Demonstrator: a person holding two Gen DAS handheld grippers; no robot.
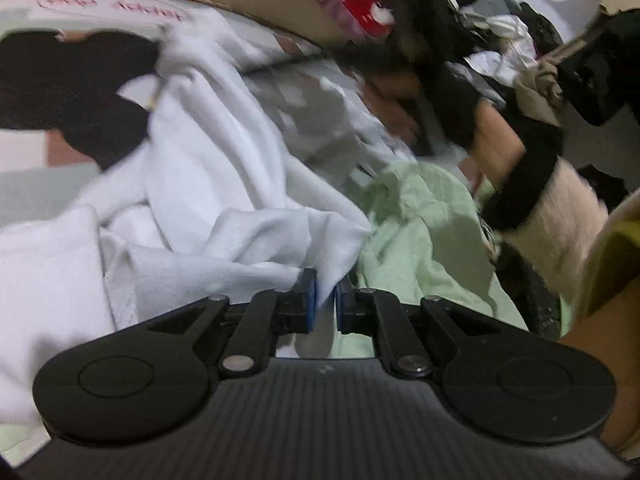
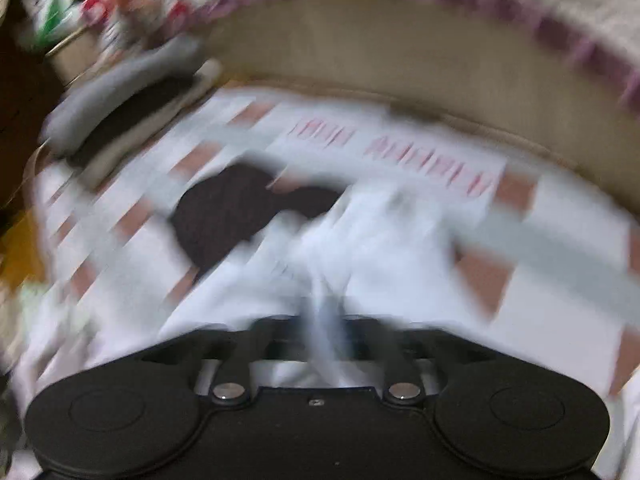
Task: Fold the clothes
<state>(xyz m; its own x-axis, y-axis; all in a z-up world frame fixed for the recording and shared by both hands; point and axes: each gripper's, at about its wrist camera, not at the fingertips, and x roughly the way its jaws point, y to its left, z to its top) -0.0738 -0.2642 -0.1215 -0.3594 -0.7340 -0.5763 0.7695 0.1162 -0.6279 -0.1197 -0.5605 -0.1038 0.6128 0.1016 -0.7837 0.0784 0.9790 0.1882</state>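
A crumpled white garment [image 1: 208,184] lies across the patterned bedsheet [image 1: 24,184]. My left gripper [image 1: 326,300] is shut on a corner of this white garment, the cloth pinched between its blue pads [image 1: 311,300]. In the blurred right wrist view, my right gripper [image 2: 326,328] is shut on a bunched fold of the white garment [image 2: 360,240], which rises up between the fingers. A pale green garment [image 1: 420,232] lies just right of the left gripper. The person's right arm [image 1: 532,200], in a black wrist strap and fuzzy sleeve, reaches over the cloth.
A tan headboard [image 2: 400,68] runs behind the bedsheet [image 2: 560,300], with a pink-trimmed blanket [image 2: 520,4] above it. A heap of dark and light clothes [image 1: 500,28] sits at the back right. A grey and black folded stack [image 2: 124,100] lies at the far left.
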